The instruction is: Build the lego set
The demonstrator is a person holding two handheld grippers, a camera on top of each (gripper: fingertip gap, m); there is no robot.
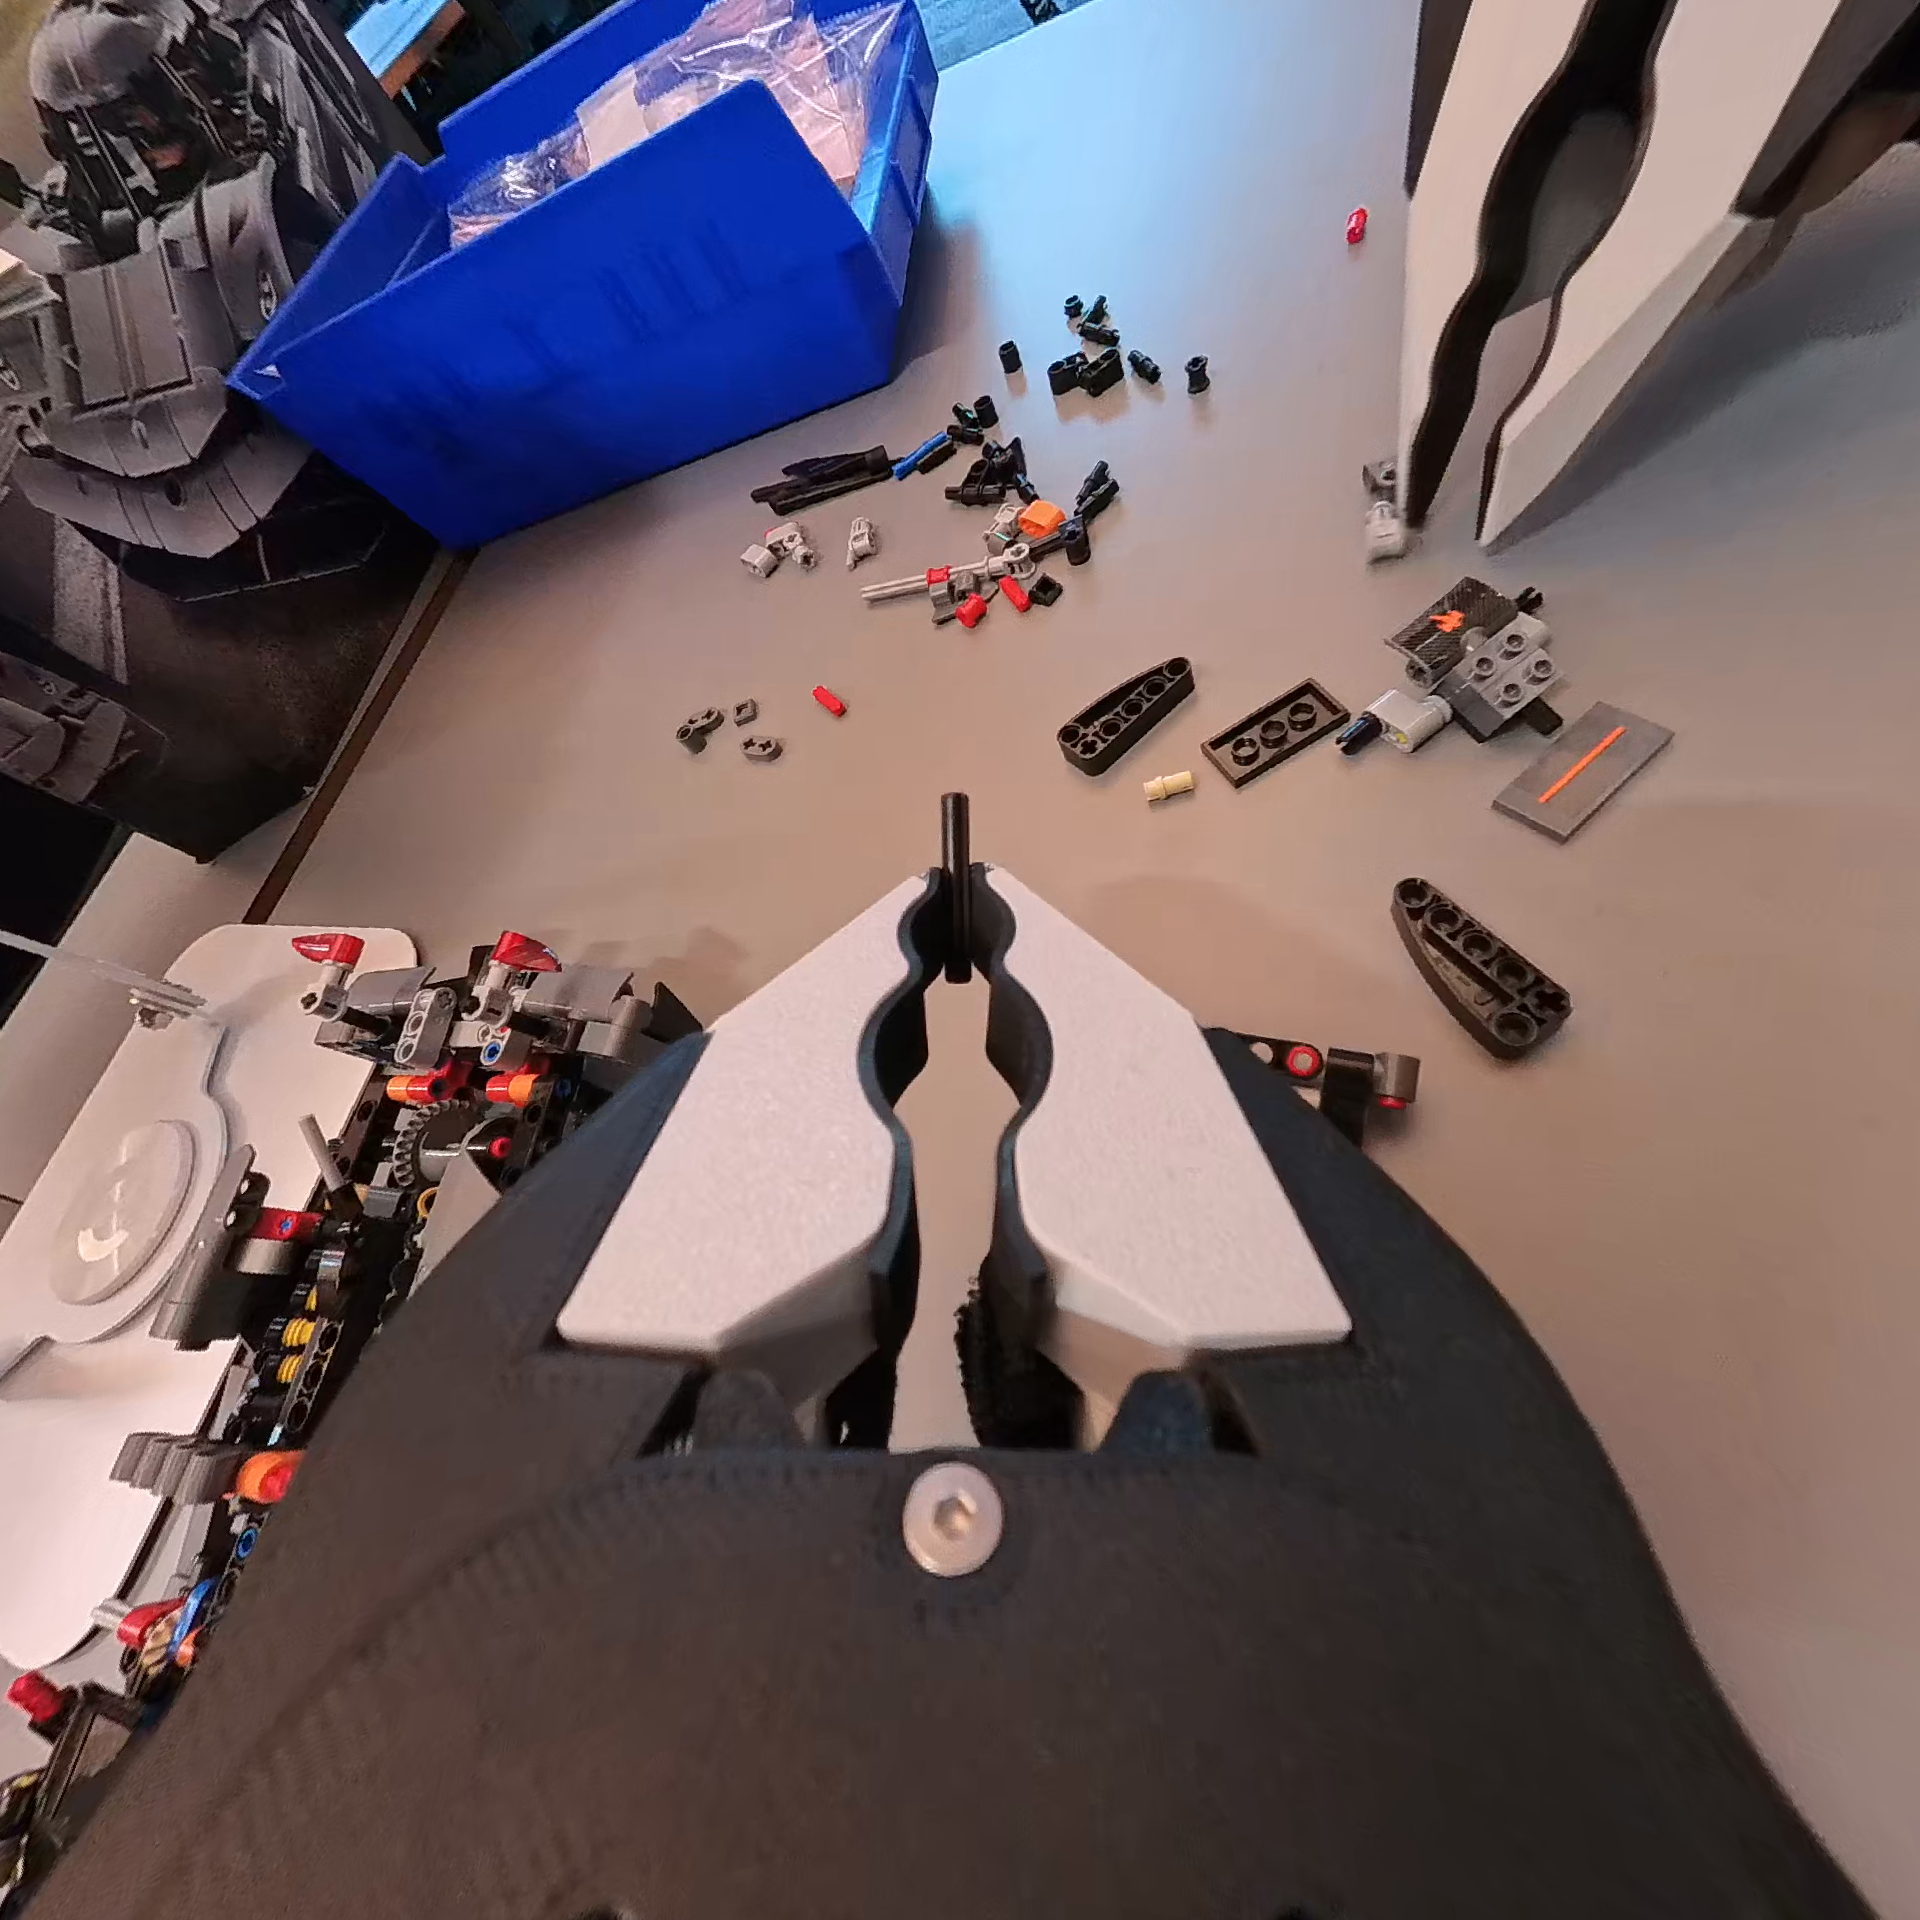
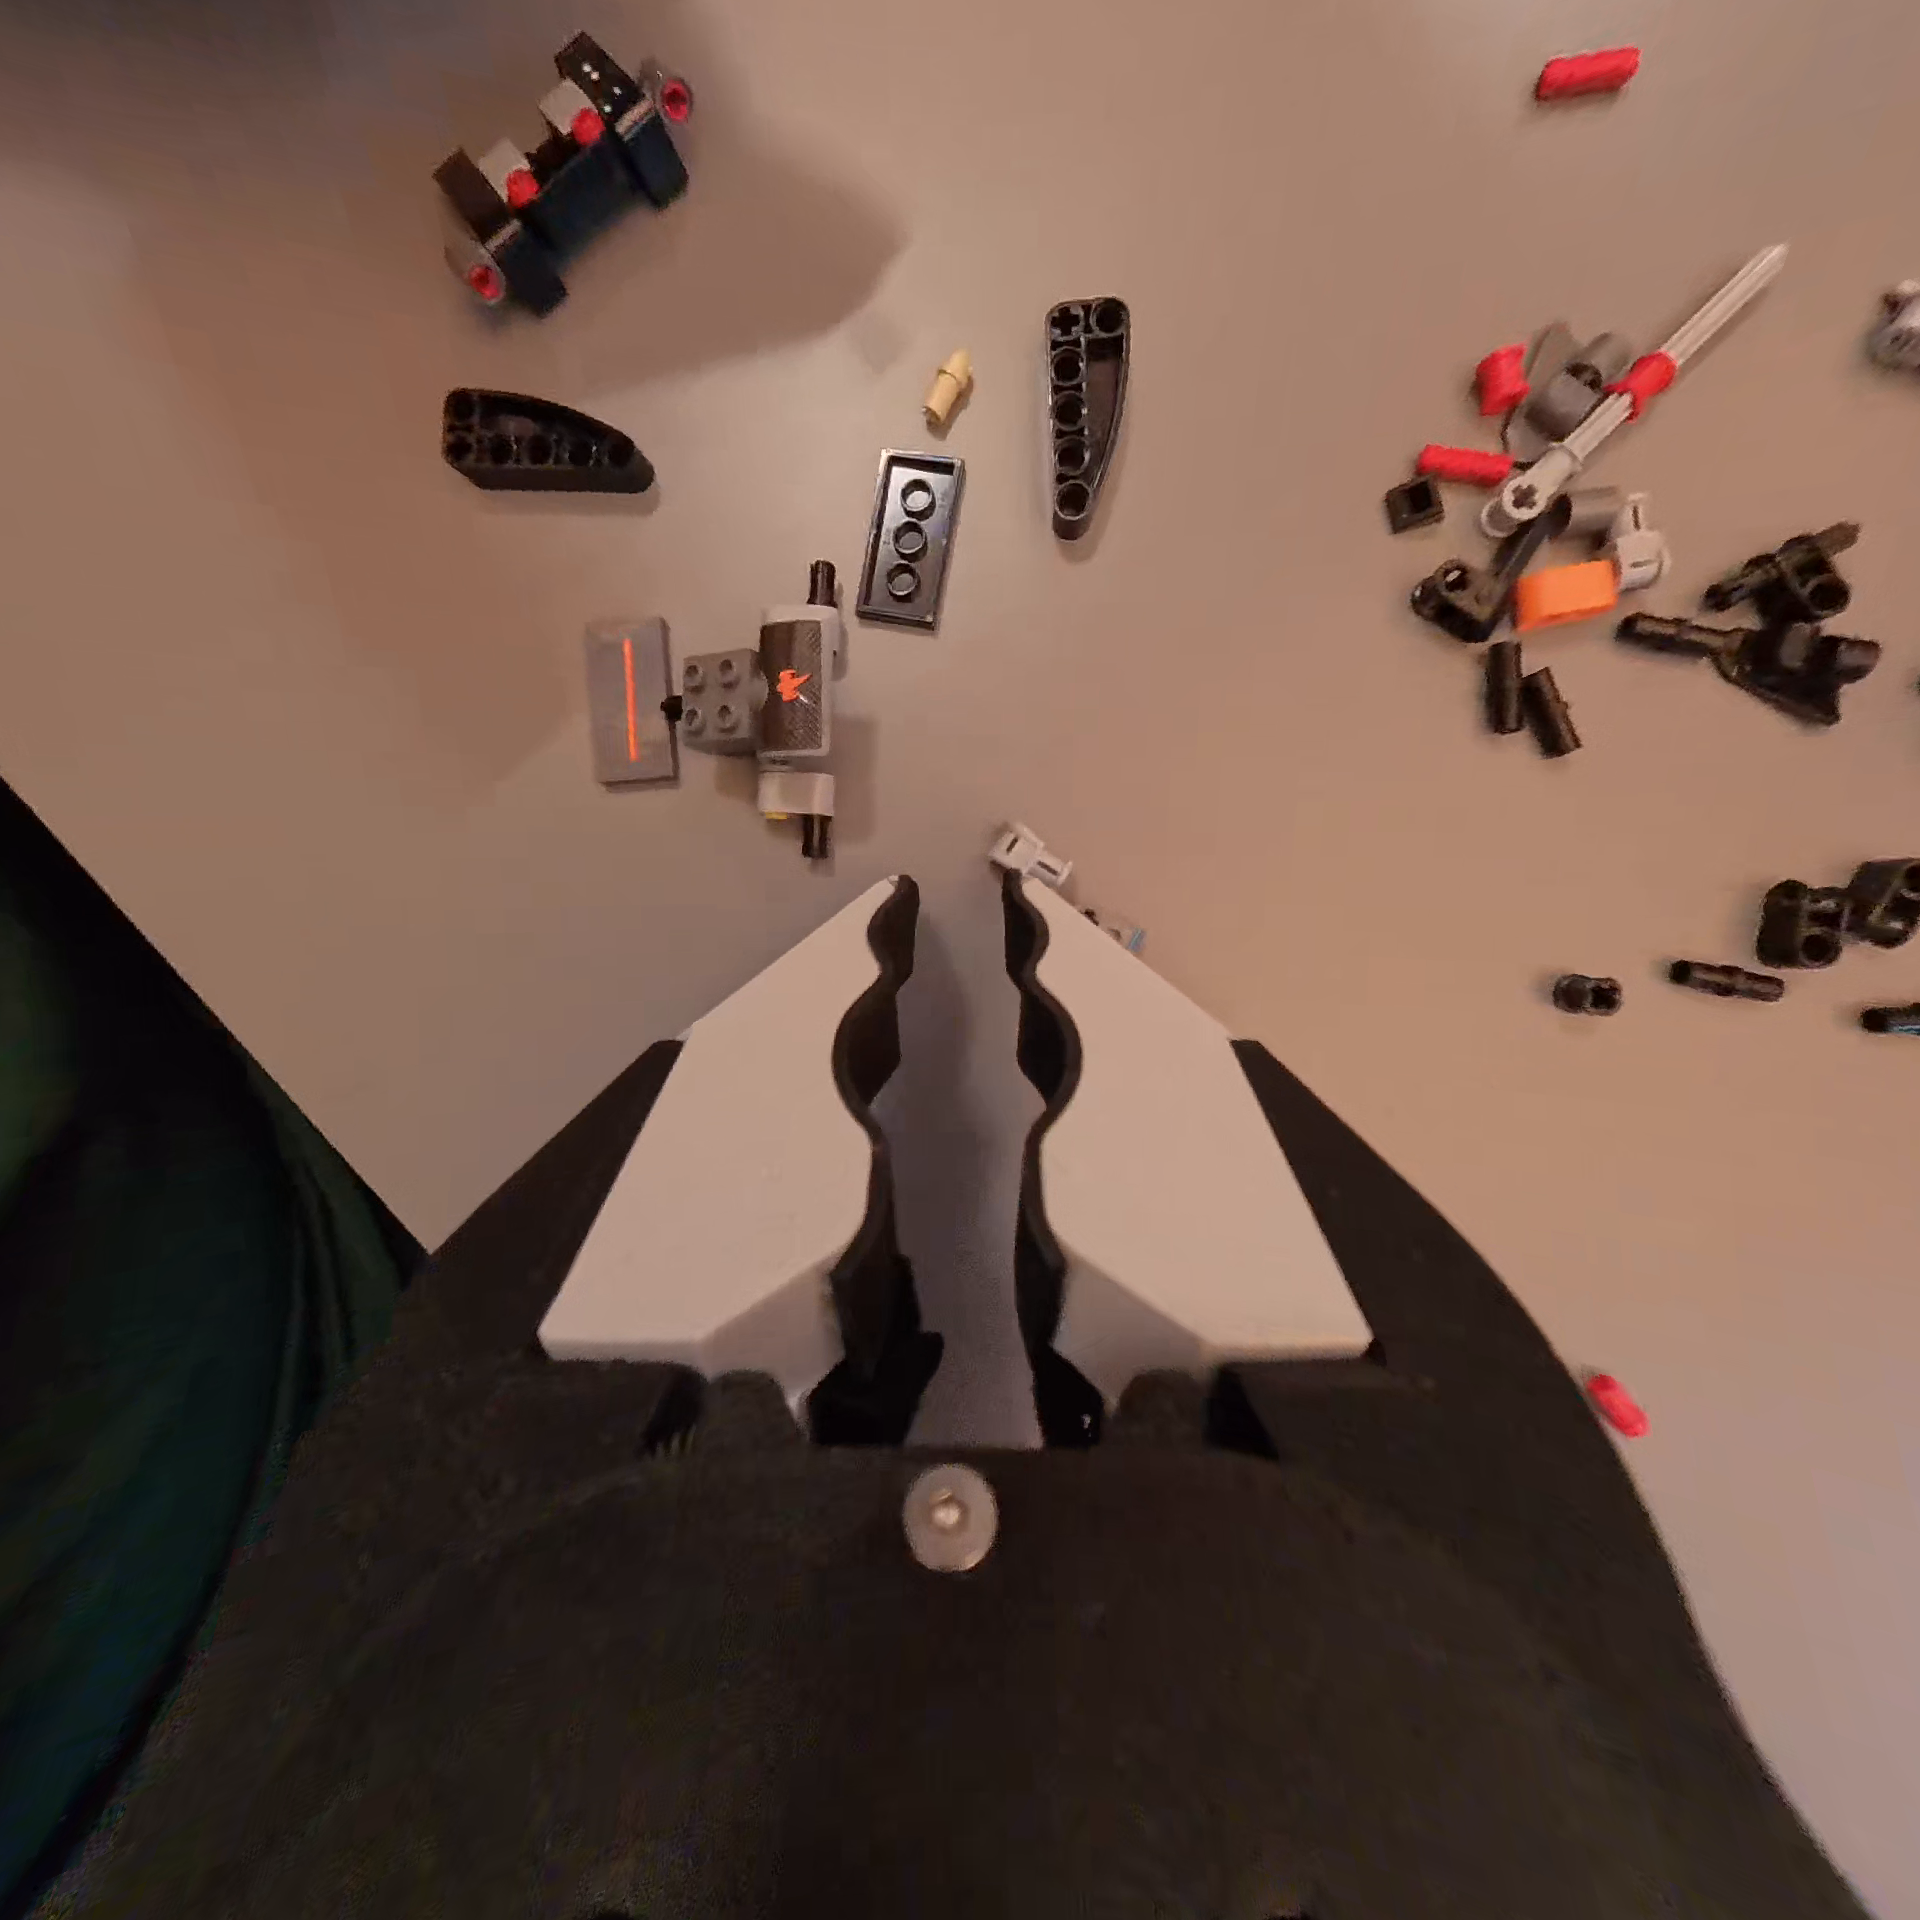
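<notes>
My left gripper [image 1: 956,878] is shut on a thin black axle [image 1: 954,844] that sticks out past its tips above the grey table. A large part-built lego model [image 1: 436,1091] lies low at the left beside it. My right gripper [image 2: 958,883] is open and empty just above the table, and shows at the top right of the left wrist view [image 1: 1455,488]. A small light grey connector [image 2: 1029,844] lies right at its right fingertip. A small grey sub-assembly [image 2: 764,696] with an orange mark lies ahead to its left, also in the left wrist view [image 1: 1475,665].
A blue bin [image 1: 623,291] with plastic bags stands at the back left, next to the set's box [image 1: 135,312]. Loose black, grey and red pieces [image 1: 987,499] are scattered mid-table. Black curved beams [image 2: 1086,416] [image 2: 540,442], a black plate [image 2: 912,535] and a small black block [image 2: 566,171] lie ahead. Tip to tip, the grippers are about 15 centimeters apart. The left tips stand about 6 centimeters off the small black block [image 2: 566,171].
</notes>
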